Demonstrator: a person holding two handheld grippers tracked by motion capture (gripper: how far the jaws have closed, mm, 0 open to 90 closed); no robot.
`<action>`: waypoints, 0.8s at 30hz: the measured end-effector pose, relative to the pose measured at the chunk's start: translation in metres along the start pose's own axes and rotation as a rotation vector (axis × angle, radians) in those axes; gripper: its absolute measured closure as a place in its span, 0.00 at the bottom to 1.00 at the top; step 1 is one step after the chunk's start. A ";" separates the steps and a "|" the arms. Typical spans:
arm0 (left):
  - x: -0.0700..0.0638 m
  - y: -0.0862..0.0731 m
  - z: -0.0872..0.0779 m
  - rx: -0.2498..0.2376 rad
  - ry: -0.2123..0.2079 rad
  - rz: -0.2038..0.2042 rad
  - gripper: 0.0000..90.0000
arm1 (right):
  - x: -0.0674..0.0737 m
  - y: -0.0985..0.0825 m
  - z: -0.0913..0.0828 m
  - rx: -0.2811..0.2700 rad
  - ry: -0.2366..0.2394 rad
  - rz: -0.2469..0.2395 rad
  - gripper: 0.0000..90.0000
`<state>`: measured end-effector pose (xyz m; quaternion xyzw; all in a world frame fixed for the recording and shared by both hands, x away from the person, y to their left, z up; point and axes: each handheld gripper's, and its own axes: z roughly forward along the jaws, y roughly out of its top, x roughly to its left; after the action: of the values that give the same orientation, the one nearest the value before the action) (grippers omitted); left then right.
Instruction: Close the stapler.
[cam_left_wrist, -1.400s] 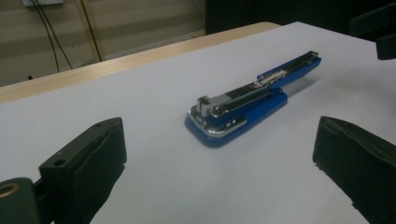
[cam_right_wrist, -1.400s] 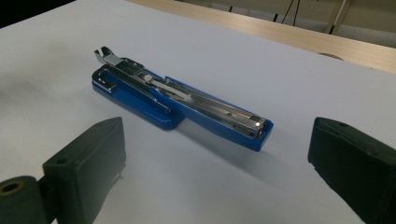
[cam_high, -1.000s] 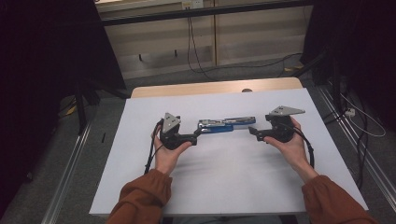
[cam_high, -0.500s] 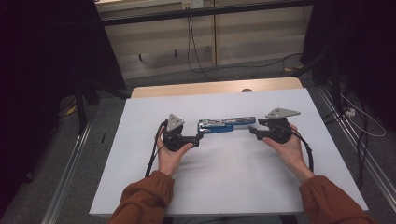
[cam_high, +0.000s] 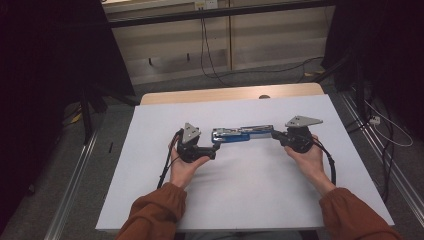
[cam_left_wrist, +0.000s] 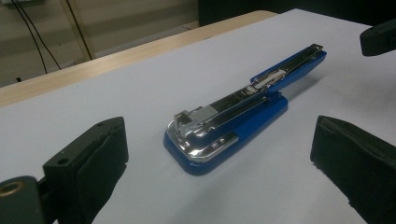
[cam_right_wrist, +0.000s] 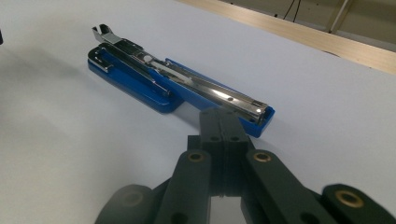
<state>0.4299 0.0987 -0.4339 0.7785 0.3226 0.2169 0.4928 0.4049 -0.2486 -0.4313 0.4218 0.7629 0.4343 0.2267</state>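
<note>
One blue stapler (cam_left_wrist: 229, 128), opened flat, chrome magazine exposed.

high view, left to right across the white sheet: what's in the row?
left gripper → blue stapler → right gripper. Both grippers are hand-held; the stapler lies lengthwise between them on the white sheet.
</note>
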 end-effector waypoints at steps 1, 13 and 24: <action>0.000 -0.001 0.002 -0.001 -0.003 -0.008 0.05 | 0.000 0.000 0.000 0.002 -0.002 0.001 1.00; 0.007 0.003 0.005 0.010 -0.034 -0.090 0.30 | -0.001 -0.001 0.002 0.020 0.021 0.018 1.00; 0.011 0.004 0.011 -0.009 -0.061 -0.090 0.86 | -0.001 -0.001 0.004 0.031 0.017 0.004 1.00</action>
<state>0.4459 0.0984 -0.4348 0.7673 0.3412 0.1720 0.5150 0.4079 -0.2478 -0.4339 0.4231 0.7706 0.4264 0.2129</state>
